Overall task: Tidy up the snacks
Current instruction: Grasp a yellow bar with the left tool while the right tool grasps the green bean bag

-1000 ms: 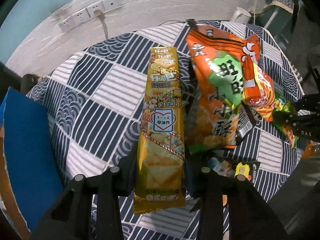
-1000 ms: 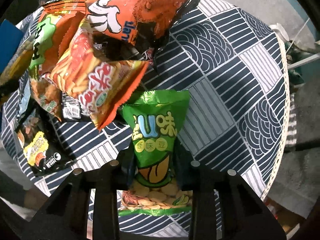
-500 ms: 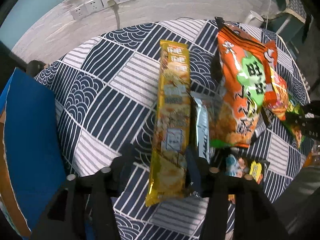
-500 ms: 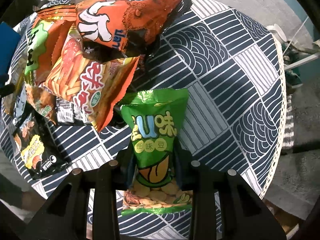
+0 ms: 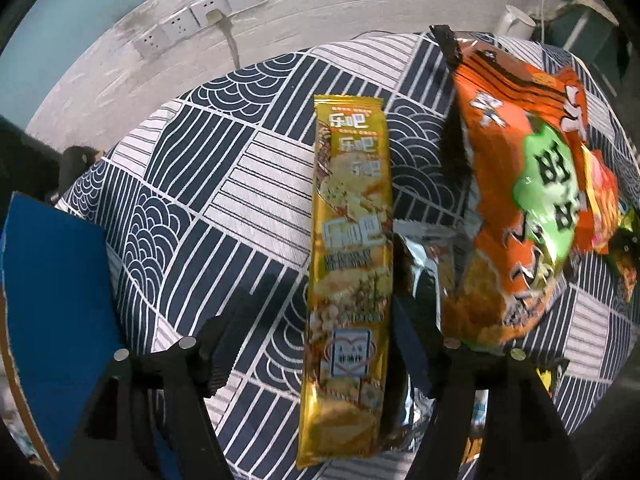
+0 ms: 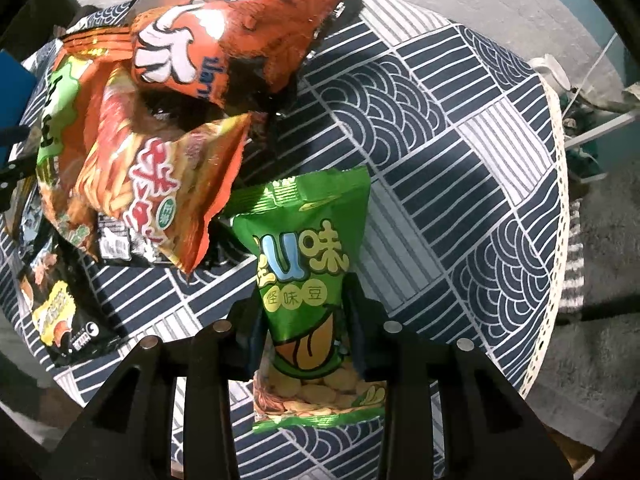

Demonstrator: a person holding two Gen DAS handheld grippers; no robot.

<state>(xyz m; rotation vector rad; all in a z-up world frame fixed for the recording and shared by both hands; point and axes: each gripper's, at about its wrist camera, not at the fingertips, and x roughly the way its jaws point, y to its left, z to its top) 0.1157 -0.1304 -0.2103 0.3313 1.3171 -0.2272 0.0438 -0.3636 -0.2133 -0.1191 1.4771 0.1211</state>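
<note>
My left gripper [image 5: 320, 320] is open around a long yellow snack pack [image 5: 348, 240]; its left finger stands well apart from the pack and its right finger is close beside it. A silver wrapper [image 5: 420, 264] lies next to the pack, and a big orange bag [image 5: 520, 200] lies to the right. My right gripper [image 6: 306, 316] is shut on a green bean bag [image 6: 308, 276], held above the patterned tablecloth [image 6: 460, 160]. Orange and red bags [image 6: 160, 184] are heaped to its left.
A blue box [image 5: 52, 300] stands at the table's left edge. A wall with sockets [image 5: 188, 20] is behind the round table. A black snack pack [image 6: 60, 320] lies near the front left edge in the right wrist view. The floor lies beyond the table's right rim [image 6: 560, 240].
My left gripper's jaws have opened off the yellow pack and the view has shifted left and closer. The right gripper still holds the green bag, slightly shifted.
</note>
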